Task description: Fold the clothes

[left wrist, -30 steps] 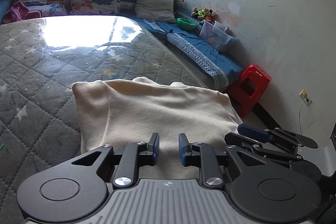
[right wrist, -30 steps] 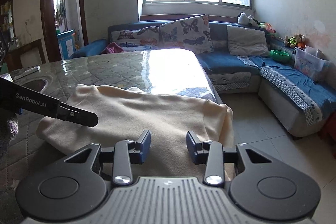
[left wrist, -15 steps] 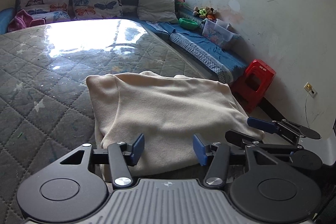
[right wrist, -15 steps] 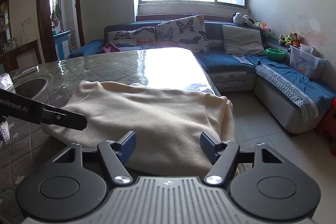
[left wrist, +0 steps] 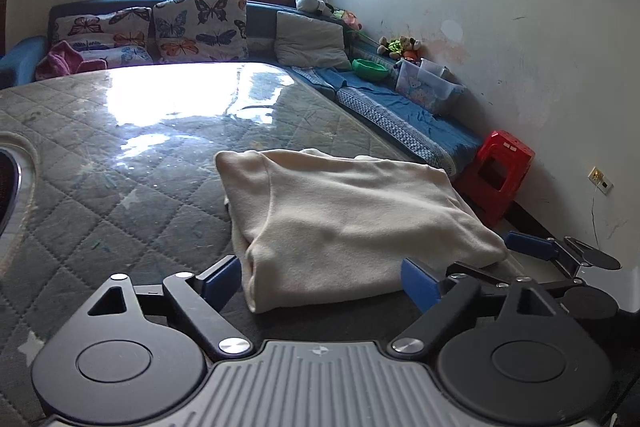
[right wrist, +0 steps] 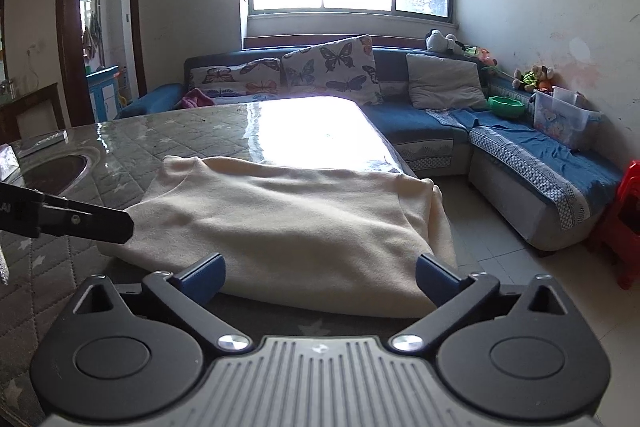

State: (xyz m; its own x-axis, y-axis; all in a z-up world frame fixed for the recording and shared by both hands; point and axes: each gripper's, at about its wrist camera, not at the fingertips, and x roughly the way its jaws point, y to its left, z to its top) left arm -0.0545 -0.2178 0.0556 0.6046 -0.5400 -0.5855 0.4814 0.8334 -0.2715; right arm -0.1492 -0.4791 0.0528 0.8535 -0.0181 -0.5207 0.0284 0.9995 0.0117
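A cream folded garment lies on the quilted grey table near its right edge. It also shows in the right wrist view, with one side hanging over the table edge. My left gripper is open and empty, just short of the garment's near fold. My right gripper is open and empty, also just short of the near edge. The right gripper's fingers show at the right of the left wrist view. The left gripper's finger shows at the left of the right wrist view.
A blue corner sofa with butterfly cushions stands behind and to the right of the table. A red plastic stool stands by the wall. A round inset sits in the table's left part. A doorway is at the far left.
Both grippers have opened wide and drawn back from the garment's near edge. The garment now lies released on the table.
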